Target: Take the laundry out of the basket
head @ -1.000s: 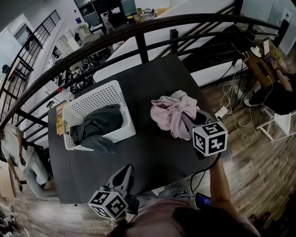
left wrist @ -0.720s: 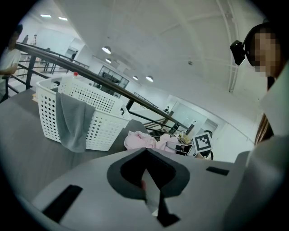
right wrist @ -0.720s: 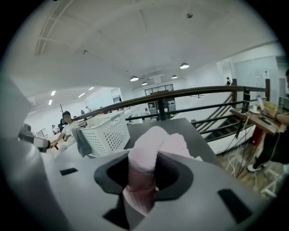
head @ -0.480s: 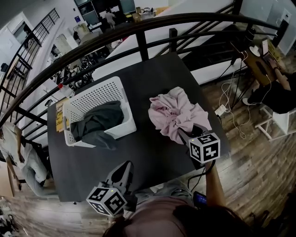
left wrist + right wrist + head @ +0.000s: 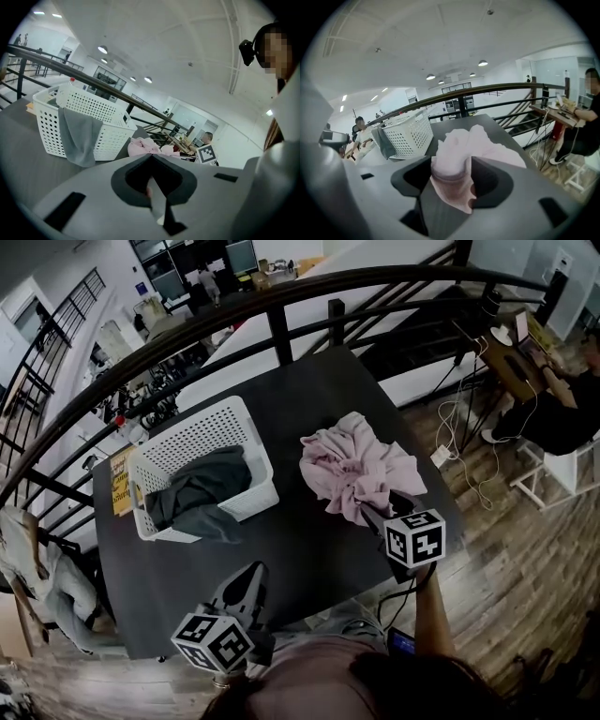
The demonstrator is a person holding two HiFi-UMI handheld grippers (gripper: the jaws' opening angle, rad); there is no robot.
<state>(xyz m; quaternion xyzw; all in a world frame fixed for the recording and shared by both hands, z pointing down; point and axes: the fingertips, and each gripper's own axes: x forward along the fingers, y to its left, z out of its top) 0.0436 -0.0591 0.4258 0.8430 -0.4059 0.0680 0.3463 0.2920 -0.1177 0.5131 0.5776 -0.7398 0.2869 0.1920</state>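
Your right gripper (image 5: 379, 516) has come down toward the table's (image 5: 309, 395) near right side since a second ago. Its jaws have just been opening. In the right gripper view a fold of the pink garment (image 5: 354, 470) lies in the gap between them, loose rather than pinched. That garment was bunched more tightly a second ago. It now lies on the dark tabletop to the right of the white basket (image 5: 192, 430), clear of it. It has spread into a crumpled heap, with folds running out from the end nearest your gripper. Your left gripper (image 5: 246, 585) has barely shifted. It hovers over the table's near edge, jaws together with nothing in them. The grey garment (image 5: 199, 491) remains in the basket, one end draped over its near wall.
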